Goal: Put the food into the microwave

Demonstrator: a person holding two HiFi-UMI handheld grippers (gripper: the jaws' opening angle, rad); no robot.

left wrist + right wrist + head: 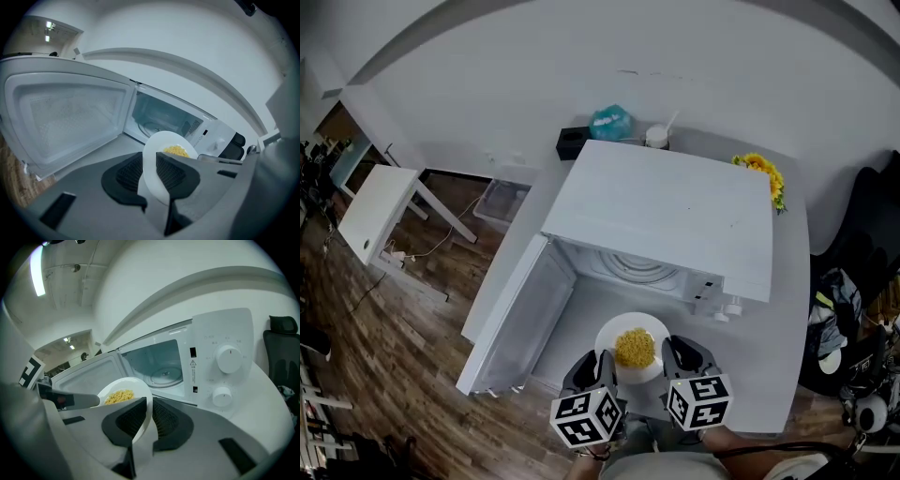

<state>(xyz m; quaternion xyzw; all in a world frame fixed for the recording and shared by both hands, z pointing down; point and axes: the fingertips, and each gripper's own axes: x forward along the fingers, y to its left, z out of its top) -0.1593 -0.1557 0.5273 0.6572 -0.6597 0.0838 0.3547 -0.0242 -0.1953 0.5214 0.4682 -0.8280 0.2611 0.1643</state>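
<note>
Leftmost, the microwave door [520, 319] hangs swung open past the edge of the grey counter [773, 356]. Next, the left gripper [150, 171] — its jaws pinch the left rim of a white plate [614, 332], with the rim edge wedged between the ribbed pads. The plate carries a heap of yellow food [635, 347] in its middle. It sits just in front of the open cavity, outside it; whether it rests on the counter or is lifted cannot be told. Right gripper [149, 416] — its jaws are closed on the plate's right rim in the same way. Behind them, the white microwave [666, 211] shows its glass turntable [165, 373] inside. Two round knobs [228, 359] are on the panel at the right. Sunflowers [762, 172] stand at the counter's far right corner, beside the microwave.
</note>
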